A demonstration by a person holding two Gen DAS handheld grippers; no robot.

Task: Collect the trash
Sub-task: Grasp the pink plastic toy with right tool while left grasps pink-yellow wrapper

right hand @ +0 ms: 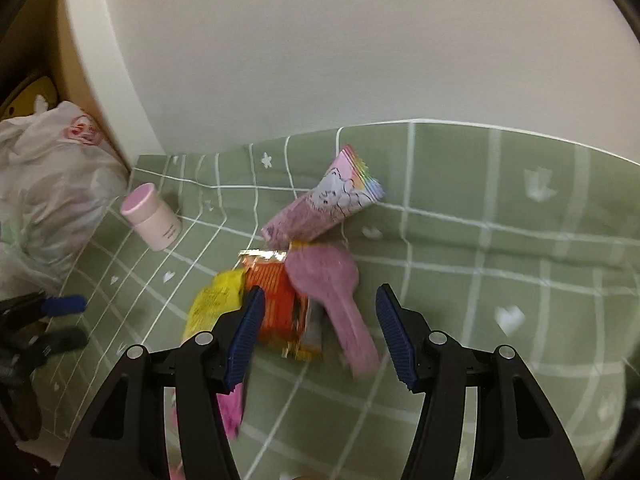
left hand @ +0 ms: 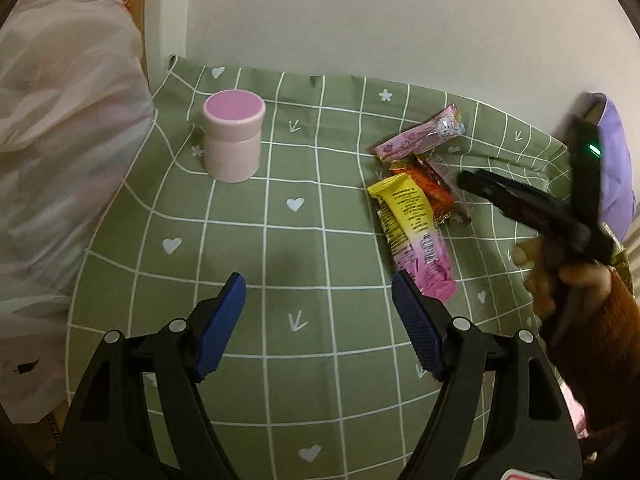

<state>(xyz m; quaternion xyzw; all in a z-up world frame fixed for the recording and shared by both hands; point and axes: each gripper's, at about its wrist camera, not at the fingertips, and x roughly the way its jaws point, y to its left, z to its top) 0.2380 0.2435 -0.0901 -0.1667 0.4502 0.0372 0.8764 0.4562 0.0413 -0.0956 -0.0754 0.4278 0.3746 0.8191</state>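
Green gridded cloth (left hand: 304, 236) covered the tabletop, where our wrappers (yellow-pink (left hand: 412, 236), orange (right hand: 280, 304), pink cartoon (right hand: 332, 204)) lay heaped near its right edge. We held the right gripper (right hand: 320, 316) wide-jawed just over them, seemingly to pinch one; the left gripper (left hand: 318, 320), equally wide, waited empty near the white plastic bag (left hand: 60, 160).

Dim, fisheye-warped, partly motion-blurred
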